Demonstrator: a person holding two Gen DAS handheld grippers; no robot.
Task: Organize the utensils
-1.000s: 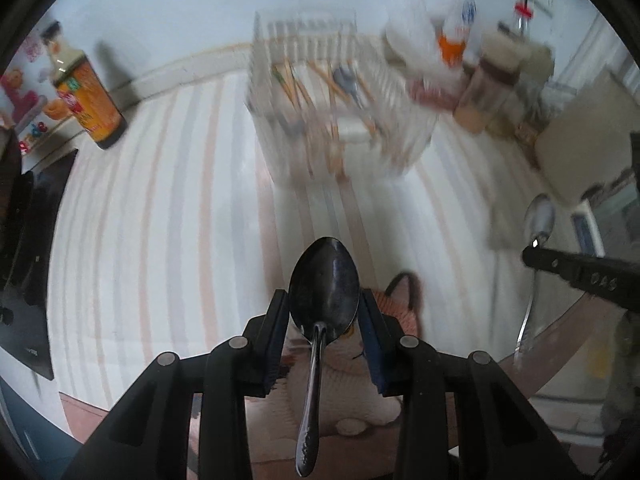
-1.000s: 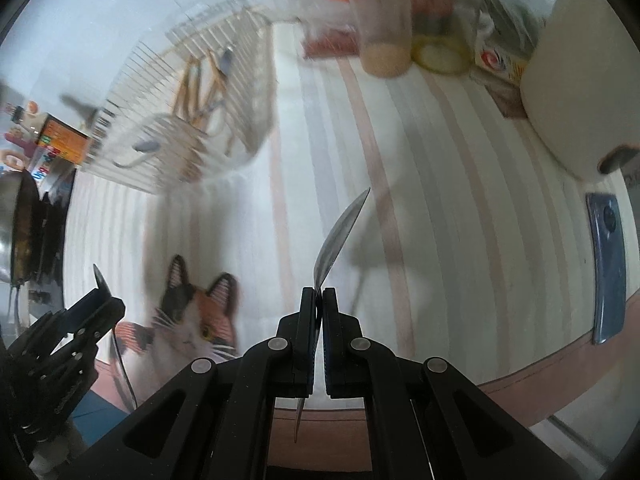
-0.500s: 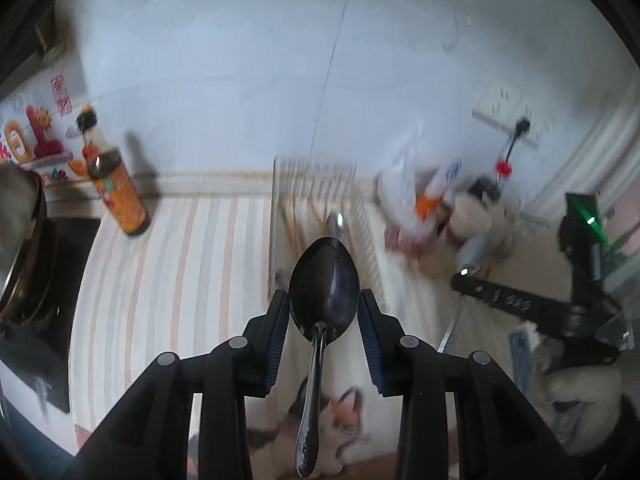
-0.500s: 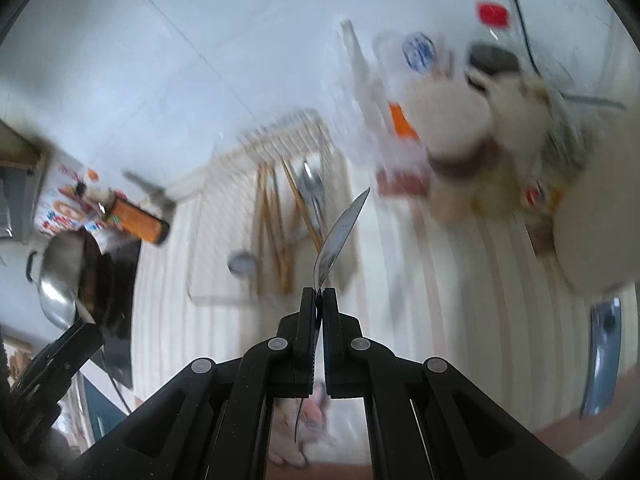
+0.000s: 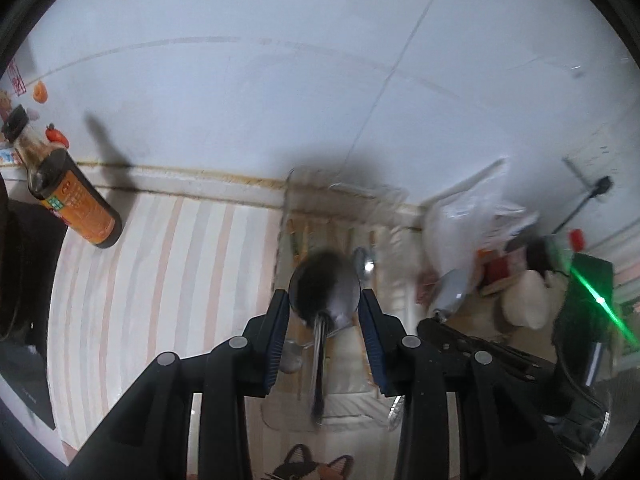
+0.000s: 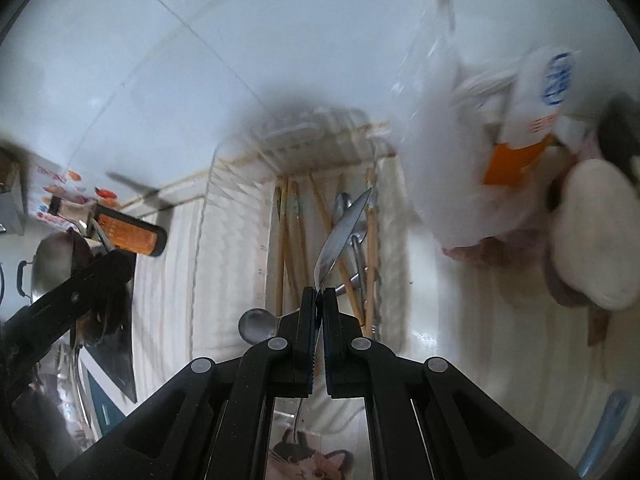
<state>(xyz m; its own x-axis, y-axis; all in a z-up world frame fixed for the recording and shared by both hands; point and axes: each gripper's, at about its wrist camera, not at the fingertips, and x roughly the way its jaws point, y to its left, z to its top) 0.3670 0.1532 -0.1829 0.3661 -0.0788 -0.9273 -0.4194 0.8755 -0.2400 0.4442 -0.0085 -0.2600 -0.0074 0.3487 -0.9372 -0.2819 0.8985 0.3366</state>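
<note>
My left gripper [image 5: 324, 300] is shut on a metal spoon [image 5: 325, 290], bowl between the blue pads, handle hanging down. It hovers above a clear plastic utensil basket [image 5: 340, 200] that holds chopsticks [image 5: 296, 240] and another spoon [image 5: 362, 262]. My right gripper [image 6: 319, 300] is shut on a second spoon [image 6: 340, 236], seen edge-on, over the same basket [image 6: 240, 184], where chopsticks [image 6: 292, 232] and two spoons [image 6: 256, 324] lie. The right gripper also shows in the left wrist view [image 5: 472, 344], close beside the left one.
A sauce bottle [image 5: 68, 200] stands at the left by the wall; it also shows in the right wrist view [image 6: 128, 232]. Plastic bags and jars [image 6: 520, 160] crowd the right of the basket. A stove and a pan [image 6: 52, 256] are far left. A cat-print mat [image 6: 312, 460] lies near me.
Both grippers have moved forward and up with their spoons, from over the cat mat to above the basket. They now sit closer together.
</note>
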